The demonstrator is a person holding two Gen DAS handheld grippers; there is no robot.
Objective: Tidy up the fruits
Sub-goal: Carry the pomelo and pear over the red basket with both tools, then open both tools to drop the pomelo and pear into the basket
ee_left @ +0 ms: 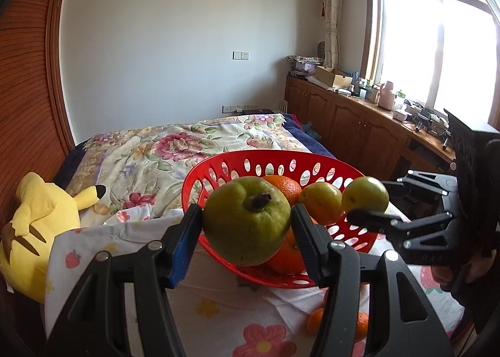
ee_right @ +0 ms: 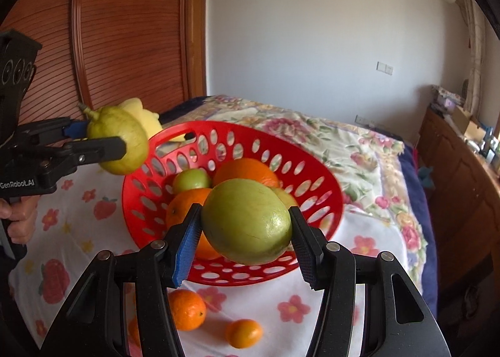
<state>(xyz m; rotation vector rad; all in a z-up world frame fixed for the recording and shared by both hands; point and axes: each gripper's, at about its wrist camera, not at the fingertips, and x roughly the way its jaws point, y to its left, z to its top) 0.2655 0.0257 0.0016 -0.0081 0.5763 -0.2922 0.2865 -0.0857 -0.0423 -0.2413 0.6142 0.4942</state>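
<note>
My left gripper is shut on a green guava with a brown stem end, held above the near rim of the red perforated basket. My right gripper is shut on a green apple, held over the basket's near side. The basket holds oranges and small green fruits. Each gripper shows in the other view: the right one with its apple, the left one with its guava. Small oranges lie loose on the flowered cloth.
The basket sits on a white flower-and-strawberry cloth on a bed with a floral quilt. A yellow plush toy lies at the left. Wooden cabinets with clutter run along the right under a window.
</note>
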